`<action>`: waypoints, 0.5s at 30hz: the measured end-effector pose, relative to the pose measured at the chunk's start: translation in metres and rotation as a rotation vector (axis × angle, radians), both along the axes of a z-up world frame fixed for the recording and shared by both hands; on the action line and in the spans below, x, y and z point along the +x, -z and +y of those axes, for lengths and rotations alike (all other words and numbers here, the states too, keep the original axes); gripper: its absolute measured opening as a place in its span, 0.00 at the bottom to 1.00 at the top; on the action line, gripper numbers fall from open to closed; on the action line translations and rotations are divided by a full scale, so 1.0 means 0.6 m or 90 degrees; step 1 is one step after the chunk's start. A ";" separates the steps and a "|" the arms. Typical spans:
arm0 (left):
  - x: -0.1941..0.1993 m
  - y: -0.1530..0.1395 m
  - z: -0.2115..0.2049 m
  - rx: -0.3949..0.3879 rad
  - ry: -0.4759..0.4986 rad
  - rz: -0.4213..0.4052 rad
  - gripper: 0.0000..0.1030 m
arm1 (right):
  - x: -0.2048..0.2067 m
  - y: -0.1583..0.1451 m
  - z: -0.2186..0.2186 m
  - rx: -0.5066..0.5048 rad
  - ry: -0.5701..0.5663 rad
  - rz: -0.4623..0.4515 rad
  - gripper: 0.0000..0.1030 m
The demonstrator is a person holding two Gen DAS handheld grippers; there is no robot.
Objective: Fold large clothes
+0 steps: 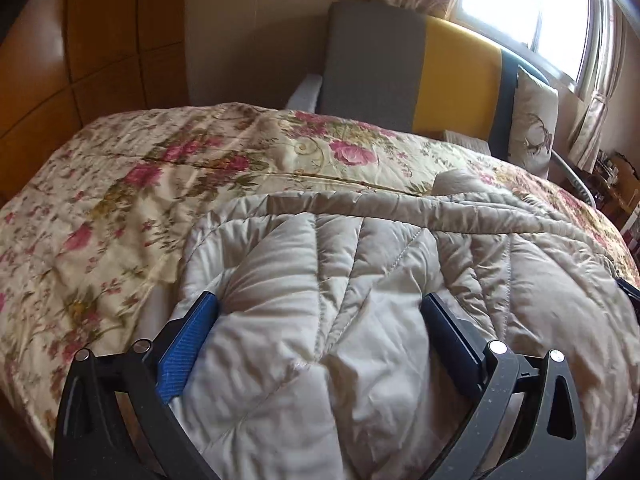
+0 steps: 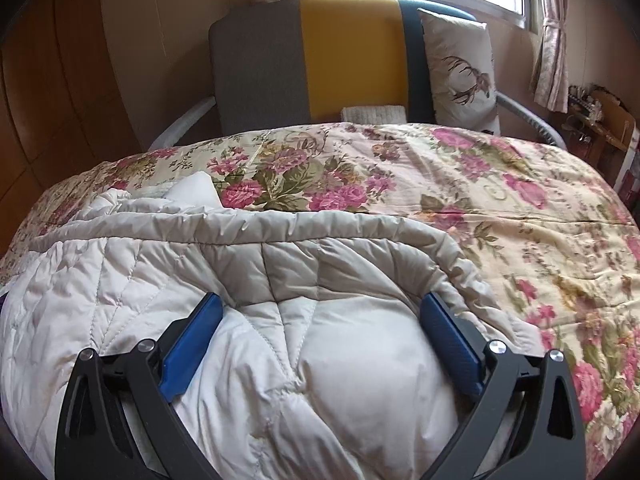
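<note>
In the left wrist view, the left gripper (image 1: 320, 312) stands wide open, its blue pads pressed down on either side of a puffy bulge of the quilted down jacket (image 1: 360, 280), holding nothing; the jacket lies spread over the floral bedspread (image 1: 120, 200), its left edge just past the left pad. To fold well from here, I judge the jaws should close on a full pinch of the padded fabric near the edge, deep enough that the slippery shell does not slide out when lifted. This view alone shows bare bedspread to the jacket's left. In the right wrist view, the right gripper (image 2: 322, 312) is equally wide open and empty, straddling another bulge of the jacket (image 2: 200, 272) by its piped right edge. Only here can one see the deer-print cushion (image 2: 460, 68) whole, the grey-and-yellow headboard (image 2: 304, 56) square-on, and the bedspread (image 2: 520, 220) clear to the jacket's right.
</note>
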State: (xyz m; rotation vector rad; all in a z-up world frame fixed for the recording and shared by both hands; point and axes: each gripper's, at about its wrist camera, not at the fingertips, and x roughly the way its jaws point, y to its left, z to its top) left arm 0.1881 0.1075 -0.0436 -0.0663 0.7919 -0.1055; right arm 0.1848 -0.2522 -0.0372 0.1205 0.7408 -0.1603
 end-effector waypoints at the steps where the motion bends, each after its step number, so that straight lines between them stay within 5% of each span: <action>1: -0.019 -0.009 0.006 -0.009 -0.010 -0.012 0.97 | -0.018 -0.012 0.007 -0.011 0.009 -0.013 0.98; 7: -0.162 -0.032 0.071 -0.141 -0.094 -0.095 0.97 | -0.119 -0.048 0.060 0.013 -0.020 -0.119 0.98; 11: -0.222 -0.006 0.107 -0.185 -0.152 -0.077 0.97 | -0.081 0.008 0.098 -0.083 -0.059 -0.036 0.98; 15: -0.277 0.031 0.137 -0.246 -0.199 -0.045 0.97 | -0.076 0.025 0.088 -0.051 -0.053 -0.052 0.98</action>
